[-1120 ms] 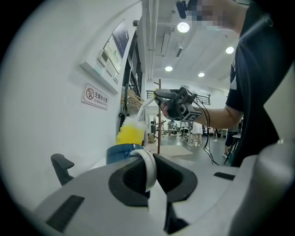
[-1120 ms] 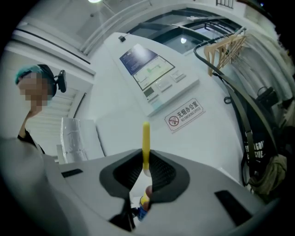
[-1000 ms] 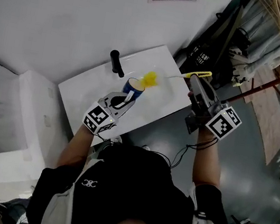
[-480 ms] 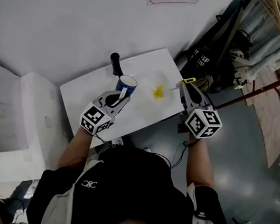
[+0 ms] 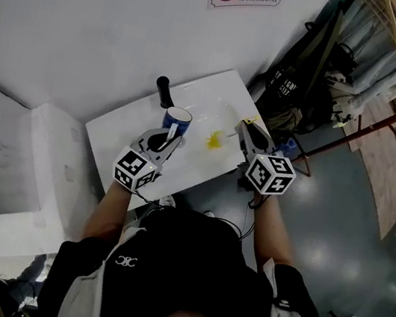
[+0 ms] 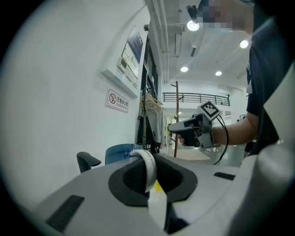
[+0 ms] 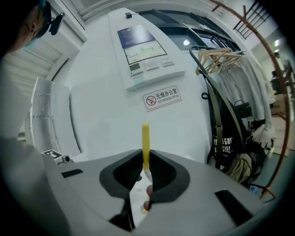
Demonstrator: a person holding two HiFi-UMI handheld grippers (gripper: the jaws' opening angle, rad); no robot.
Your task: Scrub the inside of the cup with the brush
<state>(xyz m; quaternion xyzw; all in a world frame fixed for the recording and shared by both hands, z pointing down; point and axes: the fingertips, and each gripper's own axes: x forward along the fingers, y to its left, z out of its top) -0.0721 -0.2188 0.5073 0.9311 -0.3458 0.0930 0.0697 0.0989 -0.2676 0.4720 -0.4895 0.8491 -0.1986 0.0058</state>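
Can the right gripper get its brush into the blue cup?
Probably yes: the cup stands upright, mouth open, handle in the left gripper, and nothing lies between it and the brush in the right gripper.

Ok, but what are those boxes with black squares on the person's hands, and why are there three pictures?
Those boxes are part of two grabbing tools, and the person holds one in each hand. One picture comes from a camera on the person's head, looking down. The other two come from little cameras that ride on the tools and look along their jaws.

The left gripper is shut on the white handle of a blue cup. The right gripper is shut on the thin yellow handle of a brush. The brush's fluffy yellow head is outside the cup, over the white table. A black object lies on the table on the far side of the cup.
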